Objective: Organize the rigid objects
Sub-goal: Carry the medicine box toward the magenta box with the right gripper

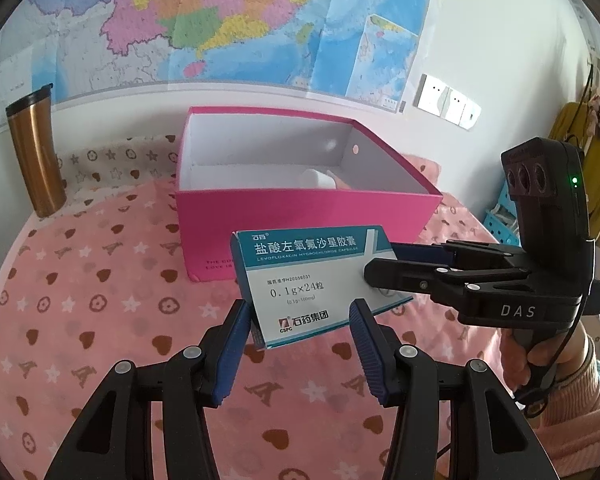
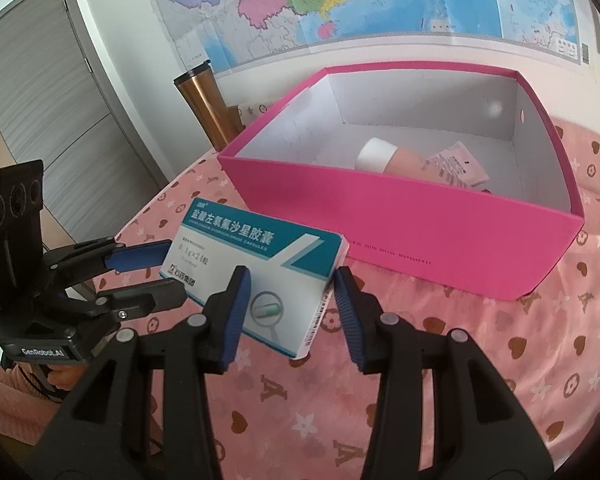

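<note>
Medicine box [image 1: 312, 280]: flat white carton, teal band with white Chinese lettering along the top, capsule picture under a magnifier, barcode on one end. Held tilted above the pink patterned bed [image 1: 100, 320], just before the open pink box [image 1: 300, 216]. Left gripper [image 1: 298, 320] and right gripper [image 2: 288, 300] each clamp one end.

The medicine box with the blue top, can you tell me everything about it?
The medicine box is a flat cardboard carton, teal and white, with Chinese writing and a capsule picture. It looks closed. It is held tilted above the pink cloth, in front of the pink box. The left tongs and right tongs both grip its ends.
</note>
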Available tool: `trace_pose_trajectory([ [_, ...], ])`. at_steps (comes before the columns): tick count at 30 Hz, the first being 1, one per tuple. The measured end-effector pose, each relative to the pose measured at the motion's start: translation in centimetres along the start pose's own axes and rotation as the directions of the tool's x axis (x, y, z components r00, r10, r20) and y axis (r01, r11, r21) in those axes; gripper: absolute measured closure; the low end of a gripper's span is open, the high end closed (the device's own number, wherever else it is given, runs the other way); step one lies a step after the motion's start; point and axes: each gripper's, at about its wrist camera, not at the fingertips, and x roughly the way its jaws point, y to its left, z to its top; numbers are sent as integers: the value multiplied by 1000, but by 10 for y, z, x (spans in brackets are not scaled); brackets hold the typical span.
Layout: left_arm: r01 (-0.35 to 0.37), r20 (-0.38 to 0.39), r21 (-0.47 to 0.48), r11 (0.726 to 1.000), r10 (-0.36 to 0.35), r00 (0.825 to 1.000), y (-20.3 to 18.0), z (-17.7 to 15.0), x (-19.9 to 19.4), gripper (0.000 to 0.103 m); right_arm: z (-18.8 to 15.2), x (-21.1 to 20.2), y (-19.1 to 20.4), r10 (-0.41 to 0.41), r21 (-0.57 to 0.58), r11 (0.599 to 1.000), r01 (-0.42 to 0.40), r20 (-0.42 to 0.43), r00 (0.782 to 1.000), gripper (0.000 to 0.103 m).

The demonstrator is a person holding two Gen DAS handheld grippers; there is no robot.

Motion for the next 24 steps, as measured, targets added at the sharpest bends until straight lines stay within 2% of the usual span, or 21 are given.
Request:
trace_pose_trajectory([
  [24, -4, 38, 18, 1000, 3, 999, 2, 14, -5, 52, 13, -6, 4, -5, -22, 1000, 6, 34, 999, 57],
])
